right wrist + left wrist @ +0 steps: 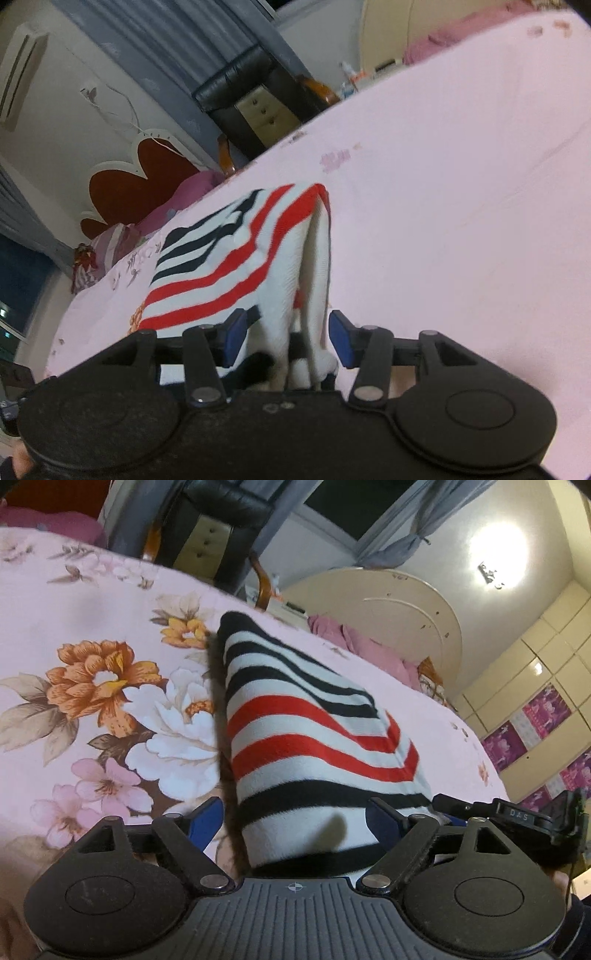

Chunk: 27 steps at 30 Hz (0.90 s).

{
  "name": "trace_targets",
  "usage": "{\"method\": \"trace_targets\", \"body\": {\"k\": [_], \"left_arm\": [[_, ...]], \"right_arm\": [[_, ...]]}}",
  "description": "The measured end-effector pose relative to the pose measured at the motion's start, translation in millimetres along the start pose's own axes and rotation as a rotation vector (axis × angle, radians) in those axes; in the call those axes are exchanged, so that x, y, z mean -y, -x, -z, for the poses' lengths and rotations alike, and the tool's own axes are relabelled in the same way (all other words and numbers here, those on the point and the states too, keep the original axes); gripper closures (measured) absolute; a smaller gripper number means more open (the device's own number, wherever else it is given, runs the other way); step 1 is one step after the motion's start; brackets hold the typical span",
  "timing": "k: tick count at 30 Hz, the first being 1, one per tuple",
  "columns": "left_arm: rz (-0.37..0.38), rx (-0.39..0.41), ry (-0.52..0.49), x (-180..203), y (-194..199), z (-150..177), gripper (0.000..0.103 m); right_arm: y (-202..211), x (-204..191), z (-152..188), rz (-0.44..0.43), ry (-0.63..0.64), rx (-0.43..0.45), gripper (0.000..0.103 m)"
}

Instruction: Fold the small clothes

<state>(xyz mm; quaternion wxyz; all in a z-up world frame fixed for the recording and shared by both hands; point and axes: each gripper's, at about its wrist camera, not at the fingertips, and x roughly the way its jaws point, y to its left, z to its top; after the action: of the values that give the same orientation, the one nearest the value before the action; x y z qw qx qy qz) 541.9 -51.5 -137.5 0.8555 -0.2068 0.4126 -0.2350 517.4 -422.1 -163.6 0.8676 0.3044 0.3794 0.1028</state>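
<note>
The left gripper [295, 816] is matte black plastic with a ribbed central plate bearing a small white crosshair mark, two round discs at its sides, silver pivot screws on the black link arms, and blue pads on its jaws. The right gripper [284, 338] is built alike: black housing, round discs, silver screws, blue pads.

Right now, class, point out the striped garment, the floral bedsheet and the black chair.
striped garment [295, 738], left wrist view, on a red stripe.
floral bedsheet [92, 679], left wrist view, on the orange flower.
black chair [236, 81], right wrist view, on its leather backrest.
</note>
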Motion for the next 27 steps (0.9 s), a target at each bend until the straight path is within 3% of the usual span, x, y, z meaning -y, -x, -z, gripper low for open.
{"method": "trace_targets", "body": {"k": [2,4,8,15,16,19,21,23,25,27], "left_arm": [[-0.001,-0.023,-0.004,-3,-10,-3,0.019],[0.007,-0.042,0.009,-7,-19,-6,0.019],[0.04,-0.049,0.051,-17,-34,-10,0.019],[0.091,-0.053,0.084,-20,-48,-21,0.021],[0.1,-0.058,0.079,-20,-49,-22,0.031],[0.113,-0.074,0.076,-23,-50,-24,0.032],[0.119,-0.08,0.073,-26,-48,-23,0.032],[0.124,-0.085,0.067,-27,-47,-24,0.032],[0.121,-0.091,0.048,-25,-47,-24,0.032],[0.118,-0.094,0.036,-24,-49,-24,0.031]], "right_arm": [[-6,9,-3,-0.02,-0.033,-0.017,0.049],[-11,15,-5,-0.035,-0.051,-0.026,0.03],[-27,22,-7,-0.086,-0.052,-0.077,0.03],[-50,0,-13,-0.139,0.014,-0.134,0.033],[-51,-5,-13,-0.138,0.035,-0.142,0.034],[-44,-16,-13,-0.129,0.112,-0.158,0.047],[-35,-11,-17,-0.117,0.116,-0.144,0.05],[-24,4,-20,-0.121,0.071,-0.119,0.049],[-21,14,-22,-0.095,0.062,-0.103,0.038],[-26,22,-21,-0.109,0.027,-0.117,0.036]]}}
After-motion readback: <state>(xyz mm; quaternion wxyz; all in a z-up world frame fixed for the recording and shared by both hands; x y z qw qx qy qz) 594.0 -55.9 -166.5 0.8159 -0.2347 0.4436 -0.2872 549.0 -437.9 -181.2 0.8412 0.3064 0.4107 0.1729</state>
